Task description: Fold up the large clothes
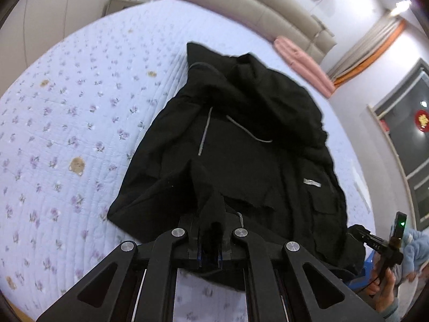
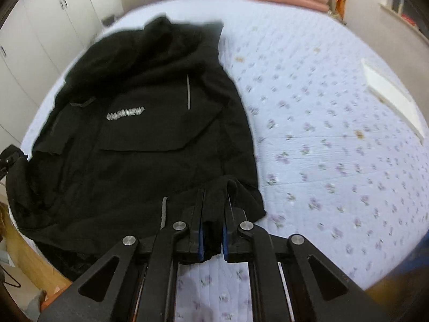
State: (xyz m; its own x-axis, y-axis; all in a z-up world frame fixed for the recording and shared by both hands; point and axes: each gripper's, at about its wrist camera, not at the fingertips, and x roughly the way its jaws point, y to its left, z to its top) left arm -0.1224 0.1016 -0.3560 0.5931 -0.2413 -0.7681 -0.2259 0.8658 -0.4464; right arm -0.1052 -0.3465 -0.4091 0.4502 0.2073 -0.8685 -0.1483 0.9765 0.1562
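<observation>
A large black hooded jacket [image 1: 241,139] lies spread on the bed, hood toward the headboard, with grey drawstrings and a small grey label. In the right wrist view the jacket [image 2: 139,134] shows a white chest logo and a big front pocket. My left gripper [image 1: 211,230] is shut on a pinched fold of the jacket's bottom hem. My right gripper [image 2: 213,214] is shut on another part of the hem, near the garment's corner. The right gripper also shows at the far right of the left wrist view [image 1: 375,238], at the jacket's edge.
The bed [image 1: 67,134] has a pale blue quilt with small purple flowers; it also shows in the right wrist view [image 2: 335,147]. Rolled pink bedding [image 1: 303,64] lies by the beige headboard. White wardrobes [image 2: 40,26] stand to one side. A wooden floor [image 2: 29,257] shows past the bed's edge.
</observation>
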